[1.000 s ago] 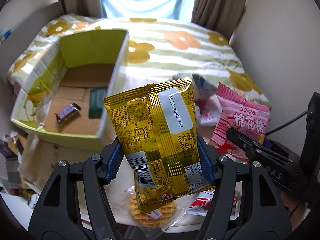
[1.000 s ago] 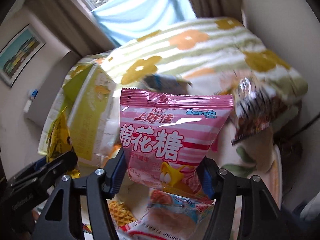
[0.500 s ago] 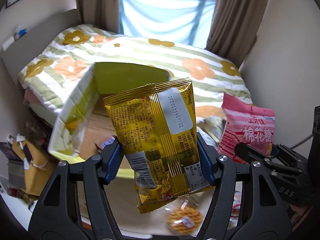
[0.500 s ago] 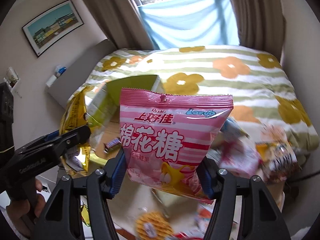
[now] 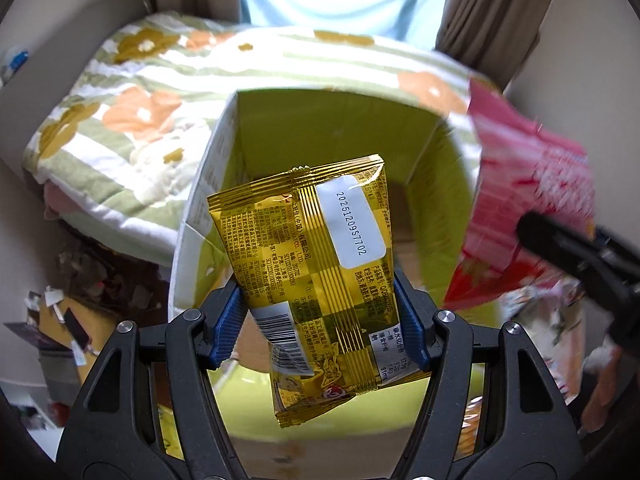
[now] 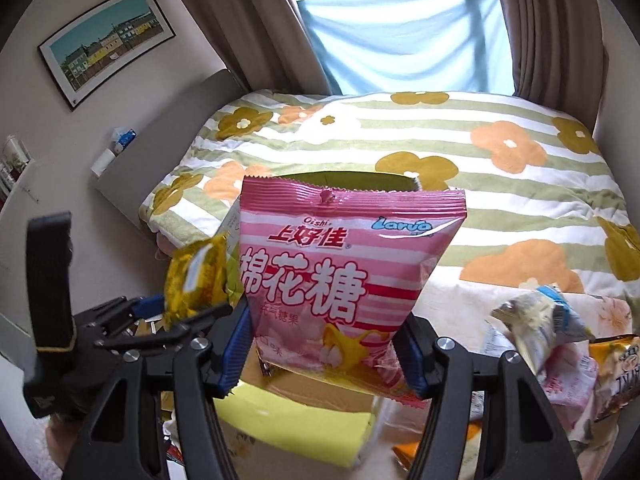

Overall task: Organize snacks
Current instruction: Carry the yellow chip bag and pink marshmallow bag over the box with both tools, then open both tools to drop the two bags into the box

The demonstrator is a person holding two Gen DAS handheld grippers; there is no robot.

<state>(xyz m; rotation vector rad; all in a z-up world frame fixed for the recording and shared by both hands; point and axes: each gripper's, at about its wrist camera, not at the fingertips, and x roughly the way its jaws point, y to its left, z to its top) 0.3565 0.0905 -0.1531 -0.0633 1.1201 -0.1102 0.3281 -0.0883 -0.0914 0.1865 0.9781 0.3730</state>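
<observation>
Right now both grippers carry a snack packet above the open cardboard box (image 5: 444,168). The left gripper (image 5: 322,330) has its 2 blue-padded jaws pressed against the sides of a gold packet (image 5: 316,264), which stands nearly upright with its top tilted slightly left; a white label with a printed code faces the camera. Directly behind and below it lies the box, its inner walls yellow-green and its floor plain brown card. The gold packet hides most of that floor, so what lies inside cannot be told from this view.

The right gripper (image 6: 324,350) clamps a pink striped packet (image 6: 340,280) with white Chinese lettering, held upright between its blue pads. In the left wrist view this pink packet appears blurred at the right, beside the box's right wall. In the right wrist view the box's far rim shows just above the pink packet's top seal, and a yellow-green flap and brown card show beneath it.

A few loose snack packets (image 6: 536,328) lie on the surface at the right, outside the box. A flowered bedspread (image 6: 480,144) covers the bed behind.
</observation>
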